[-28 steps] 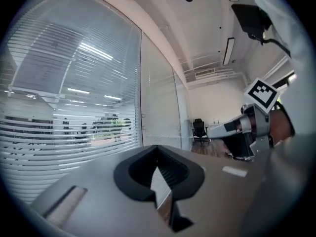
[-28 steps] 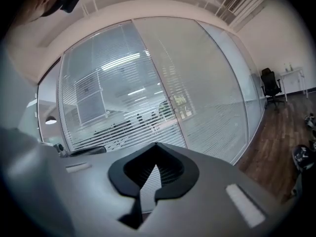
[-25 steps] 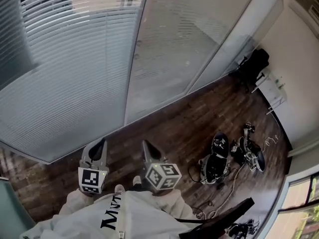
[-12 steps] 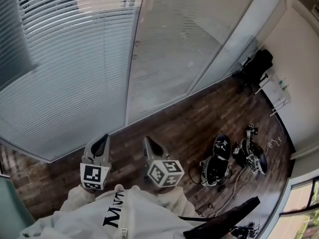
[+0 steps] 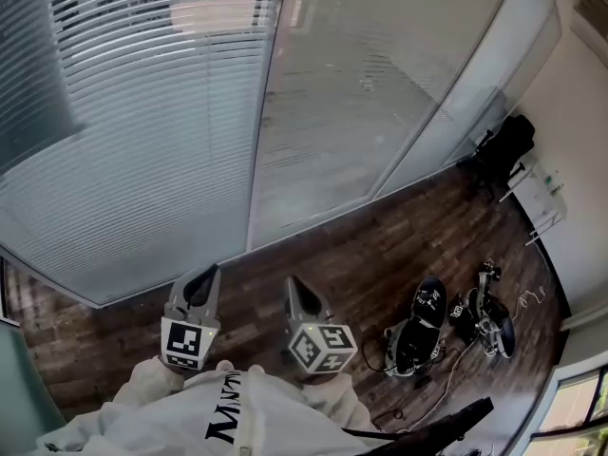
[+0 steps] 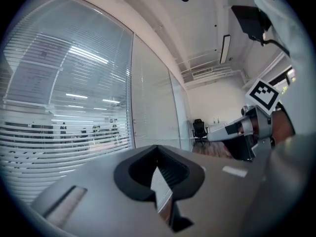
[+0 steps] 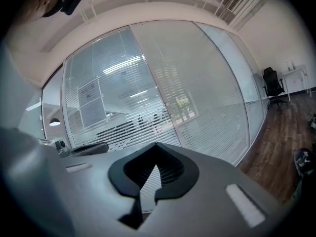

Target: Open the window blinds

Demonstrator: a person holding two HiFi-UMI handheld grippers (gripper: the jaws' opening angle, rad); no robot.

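White slatted blinds (image 5: 142, 131) hang behind a tall glass wall straight ahead, with their slats partly tilted so that a lit office shows through the blinds (image 6: 64, 107). In the right gripper view the blinds (image 7: 123, 98) fill the middle. My left gripper (image 5: 206, 275) is held low in front of me, shut and empty, well short of the glass. My right gripper (image 5: 296, 286) is beside it, also shut on nothing. Each camera shows its own jaws meeting at the tips: left gripper (image 6: 158, 149), right gripper (image 7: 157, 147). No cord or wand is clear in any view.
A vertical frame post (image 5: 271, 112) divides the glass panels. Dark wood floor (image 5: 380, 245) runs to the right. Black bags and gear with cables (image 5: 423, 321) lie on it. A black chair (image 5: 508, 150) and a white table (image 5: 546, 202) stand by the far wall.
Both shut grippers have drifted slightly forward toward the glass wall, along with the person. The head view has lifted a little, so the floor clutter sits lower right in the picture.
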